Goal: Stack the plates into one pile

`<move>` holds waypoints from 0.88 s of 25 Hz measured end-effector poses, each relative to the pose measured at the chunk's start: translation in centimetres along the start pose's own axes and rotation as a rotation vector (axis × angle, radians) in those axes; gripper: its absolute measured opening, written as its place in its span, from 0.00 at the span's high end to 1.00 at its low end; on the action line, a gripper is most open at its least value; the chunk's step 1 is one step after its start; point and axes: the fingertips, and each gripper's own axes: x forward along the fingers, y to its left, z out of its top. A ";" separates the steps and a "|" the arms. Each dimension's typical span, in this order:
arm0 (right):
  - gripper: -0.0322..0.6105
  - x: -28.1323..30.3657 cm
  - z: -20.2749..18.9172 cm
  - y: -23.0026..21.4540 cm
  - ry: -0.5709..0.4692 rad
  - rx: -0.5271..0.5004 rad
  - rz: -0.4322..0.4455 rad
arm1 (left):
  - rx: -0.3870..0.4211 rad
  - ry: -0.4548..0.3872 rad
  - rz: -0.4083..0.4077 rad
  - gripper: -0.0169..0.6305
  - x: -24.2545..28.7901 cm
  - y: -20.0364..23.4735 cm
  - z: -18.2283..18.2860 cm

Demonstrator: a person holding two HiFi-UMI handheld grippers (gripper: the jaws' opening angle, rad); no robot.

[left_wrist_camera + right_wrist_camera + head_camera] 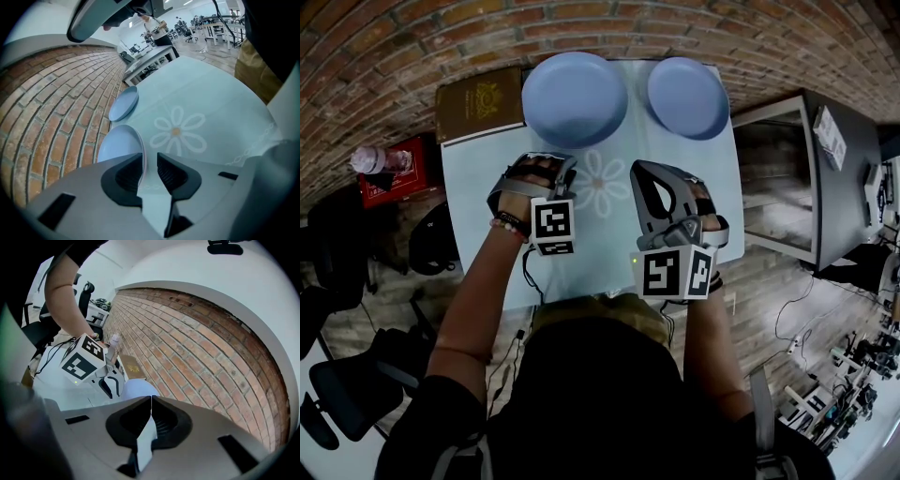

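Two light blue plates lie apart at the far edge of the table: the bigger one (574,98) on the left and the smaller one (687,97) on the right. My left gripper (555,161) is just short of the bigger plate's near rim. In the left gripper view its jaws (149,161) stand open, and the bigger plate's (117,145) rim shows in the gap beside the left pad, with no pad pressing on it. The smaller plate (124,104) lies farther off. My right gripper (645,171) hovers over the table's middle, and its jaws (151,399) are shut on nothing.
The table (703,216) has a pale cloth with a flower print (600,183). A brown book (478,101) lies at its far left corner. A red box (394,178) with a bottle (373,159) stands off the left side. A grey cabinet (825,178) stands to the right, and a brick wall runs behind.
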 end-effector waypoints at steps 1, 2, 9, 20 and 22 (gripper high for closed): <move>0.89 0.1 0.1 0.1 -0.002 0.000 0.002 | -0.001 -0.001 0.001 0.81 0.0 0.0 0.0; 0.89 0.2 0.2 0.2 -0.004 -0.001 0.004 | -0.001 -0.001 0.001 0.81 -0.1 0.0 0.0; 0.89 0.6 0.7 0.4 -0.011 -0.001 0.011 | -0.016 -0.003 -0.003 0.81 -0.2 0.1 -0.3; 0.89 0.6 0.7 0.5 0.000 -0.005 0.010 | -0.027 -0.007 0.004 0.81 -0.3 0.2 -0.6; 0.89 0.5 0.9 0.5 -0.003 -0.008 0.008 | -0.030 -0.007 0.013 0.81 -0.5 0.5 -0.5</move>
